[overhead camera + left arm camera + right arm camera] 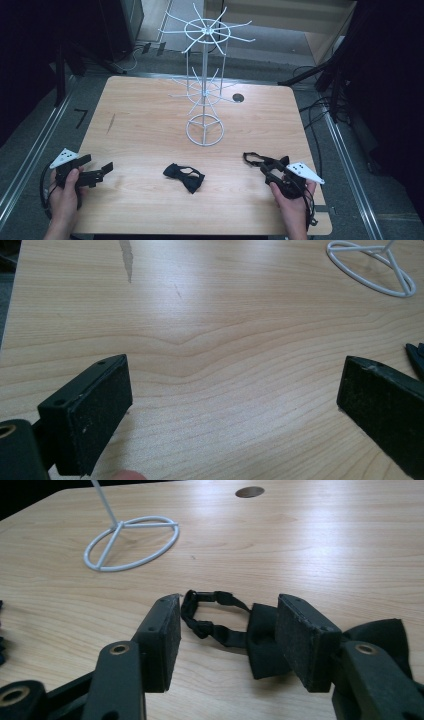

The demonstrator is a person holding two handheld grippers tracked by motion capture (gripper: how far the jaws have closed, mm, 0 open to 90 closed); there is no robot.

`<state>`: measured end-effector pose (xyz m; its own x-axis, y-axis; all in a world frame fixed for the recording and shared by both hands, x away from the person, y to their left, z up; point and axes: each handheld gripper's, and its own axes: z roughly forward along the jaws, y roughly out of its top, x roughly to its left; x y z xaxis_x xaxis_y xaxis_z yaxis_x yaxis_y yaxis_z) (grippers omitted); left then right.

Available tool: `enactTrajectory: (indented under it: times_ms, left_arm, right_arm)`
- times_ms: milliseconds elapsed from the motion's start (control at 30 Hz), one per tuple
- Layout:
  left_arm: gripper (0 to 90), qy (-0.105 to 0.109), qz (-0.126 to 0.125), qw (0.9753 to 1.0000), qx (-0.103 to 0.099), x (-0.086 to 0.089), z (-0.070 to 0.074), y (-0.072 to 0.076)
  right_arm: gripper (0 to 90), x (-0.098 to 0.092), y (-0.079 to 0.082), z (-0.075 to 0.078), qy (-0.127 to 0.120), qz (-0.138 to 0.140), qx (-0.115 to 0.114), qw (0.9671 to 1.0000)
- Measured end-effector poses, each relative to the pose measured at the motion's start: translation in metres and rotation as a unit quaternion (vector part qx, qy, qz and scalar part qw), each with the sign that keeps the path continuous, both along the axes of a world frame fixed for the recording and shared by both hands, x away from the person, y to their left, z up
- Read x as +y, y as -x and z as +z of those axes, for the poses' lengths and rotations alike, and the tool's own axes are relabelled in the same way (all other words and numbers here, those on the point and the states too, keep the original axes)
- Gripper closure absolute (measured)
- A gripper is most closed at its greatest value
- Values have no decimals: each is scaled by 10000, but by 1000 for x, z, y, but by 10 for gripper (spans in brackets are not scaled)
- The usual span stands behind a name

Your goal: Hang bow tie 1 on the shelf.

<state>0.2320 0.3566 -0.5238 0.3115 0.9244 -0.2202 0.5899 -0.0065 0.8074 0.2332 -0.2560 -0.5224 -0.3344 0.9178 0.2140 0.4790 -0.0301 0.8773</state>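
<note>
Right gripper view: right hand-held gripper point(227, 640) released, jaws straddling bow tie point(260, 640) lying flat on counter point(300, 545); left hand-held gripper point(235, 405) released, idle; advise clamping the knot squarely before lifting toward white rack point(205, 80).

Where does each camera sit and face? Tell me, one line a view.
High view: above the near edge, looking forward and down on the table; both hands show.
Left gripper view: on the left gripper, facing bare wood; open jaws show.
Right gripper view: on the right gripper, facing a strapped bow tie; open jaws.
Shared: the rack's ring base.
</note>
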Motion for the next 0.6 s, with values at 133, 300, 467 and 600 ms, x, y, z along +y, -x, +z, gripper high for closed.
enactTrajectory:
  times_ms: [133,300,467,600]
  left_arm:
    - [16,-5,-1,10000,1,0,0,0]
    - [16,-5,0,10000,1,0,0,0]
    - [16,4,6,10000,-1,0,0,0]
    - [16,4,8,10000,-7,0,0,0]
  right_arm:
    - [452,10,2,1,23,104,10,9999]
    - [455,22,2,0,116,286,32,9995]
    - [462,32,2,0,117,402,67,9991]
    - [463,37,2,0,138,449,65,9989]
